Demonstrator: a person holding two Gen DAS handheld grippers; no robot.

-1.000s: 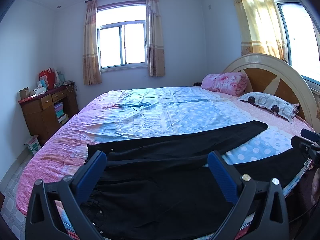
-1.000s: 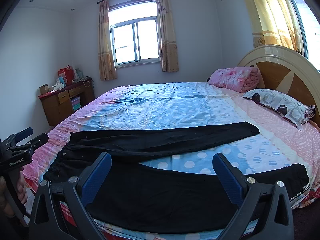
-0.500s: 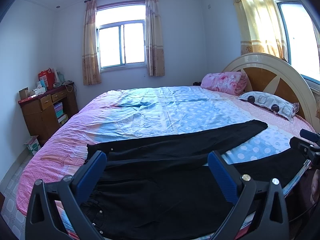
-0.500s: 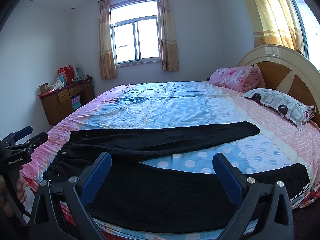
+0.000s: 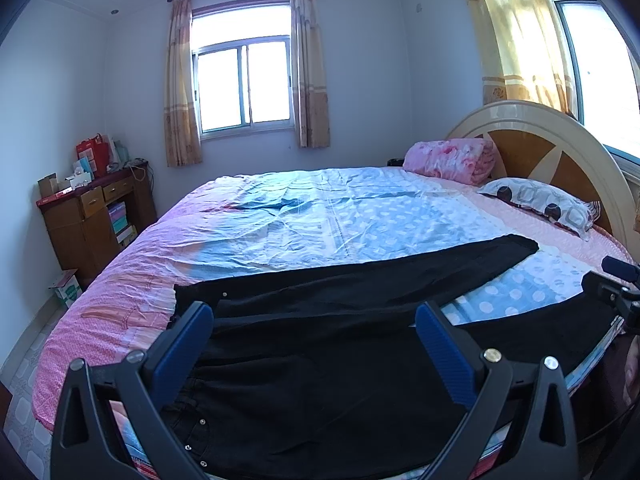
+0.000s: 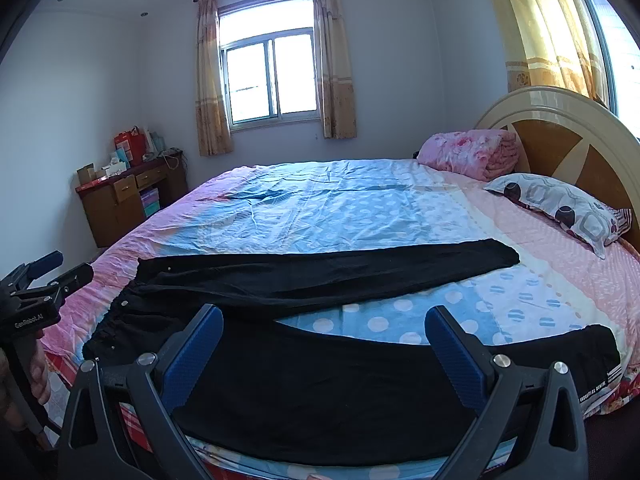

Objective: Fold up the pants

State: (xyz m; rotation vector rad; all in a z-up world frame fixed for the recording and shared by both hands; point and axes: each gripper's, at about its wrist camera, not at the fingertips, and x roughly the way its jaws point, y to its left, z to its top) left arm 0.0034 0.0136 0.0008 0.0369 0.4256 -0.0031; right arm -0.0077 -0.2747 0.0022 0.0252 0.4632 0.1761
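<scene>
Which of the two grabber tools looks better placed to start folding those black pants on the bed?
Probably the right gripper: it hovers open over the near leg of the black pants, whose cuff lies on its side. The left gripper, also open, sits over the waist end, better for anchoring.

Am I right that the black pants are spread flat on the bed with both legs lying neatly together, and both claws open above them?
Not quite: the black pants lie flat on the bed, but their legs are spread apart in a V, as the right wrist view shows. Both the left claw and right claw are open.
</scene>
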